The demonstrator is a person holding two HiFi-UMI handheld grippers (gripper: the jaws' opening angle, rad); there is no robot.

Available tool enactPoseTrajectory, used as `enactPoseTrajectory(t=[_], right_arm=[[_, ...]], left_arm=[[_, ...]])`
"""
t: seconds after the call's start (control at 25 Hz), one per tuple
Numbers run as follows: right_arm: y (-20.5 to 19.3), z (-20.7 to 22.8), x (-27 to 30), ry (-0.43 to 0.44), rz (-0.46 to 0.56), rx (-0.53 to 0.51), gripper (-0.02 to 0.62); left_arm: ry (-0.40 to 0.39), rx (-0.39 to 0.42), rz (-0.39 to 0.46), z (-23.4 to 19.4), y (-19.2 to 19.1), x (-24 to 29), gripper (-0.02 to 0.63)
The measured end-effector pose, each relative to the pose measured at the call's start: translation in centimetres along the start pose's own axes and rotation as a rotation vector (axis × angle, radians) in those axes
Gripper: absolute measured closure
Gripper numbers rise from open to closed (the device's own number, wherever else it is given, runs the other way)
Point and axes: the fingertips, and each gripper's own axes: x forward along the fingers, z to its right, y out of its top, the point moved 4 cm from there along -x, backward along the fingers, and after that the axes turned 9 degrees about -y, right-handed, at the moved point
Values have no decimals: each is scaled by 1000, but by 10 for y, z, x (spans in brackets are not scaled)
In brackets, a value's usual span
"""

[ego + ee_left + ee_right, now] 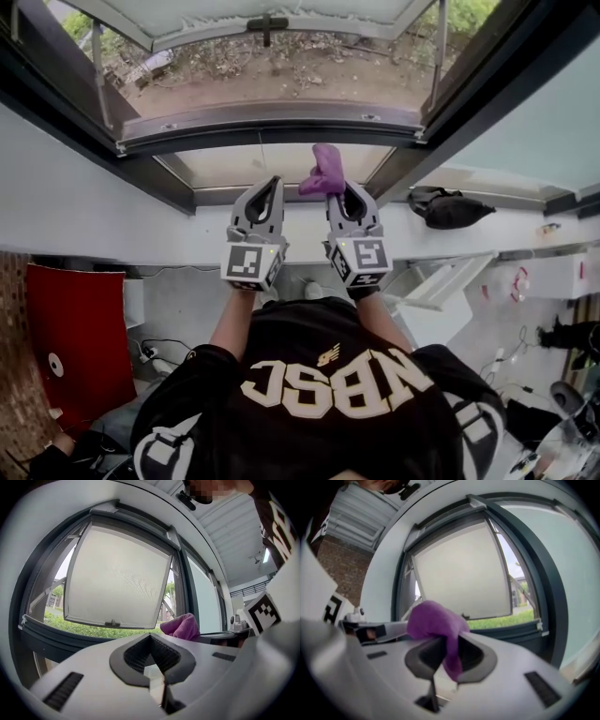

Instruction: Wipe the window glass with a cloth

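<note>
A purple cloth (325,171) sticks up from my right gripper (345,189), which is shut on it just below the window frame. In the right gripper view the cloth (434,619) bunches over the jaw tips of the right gripper (451,640) and a fold hangs down between the pads. My left gripper (271,185) is held up beside it, to the left, with the jaws together and nothing in them. In the left gripper view its jaw tips (150,636) meet, and the cloth (182,626) shows to the right. The frosted window sash (117,578) is swung outward, some way ahead of both grippers.
A dark window frame (272,120) runs across above a white sill (141,234). A black bag (448,207) lies on the sill to the right. A fixed frosted pane (534,131) stands at the right. A red panel (75,328) leans low at the left.
</note>
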Motion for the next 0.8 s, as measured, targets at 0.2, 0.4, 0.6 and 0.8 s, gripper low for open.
enactPoseTrajectory(t=[0.2, 0.4, 0.6, 0.8], right_arm=[[3, -12, 6, 12, 9, -11, 523], [2, -18, 12, 15, 7, -20, 523], [4, -26, 14, 20, 6, -28, 523], [6, -37, 19, 28, 14, -25, 523]], left_arm=[[-7, -10, -2, -8, -1, -2, 588], [-3, -17, -14, -18, -4, -4, 588], [4, -33, -13, -28, -4, -8, 588], [1, -43, -5, -38, -4, -11, 588]])
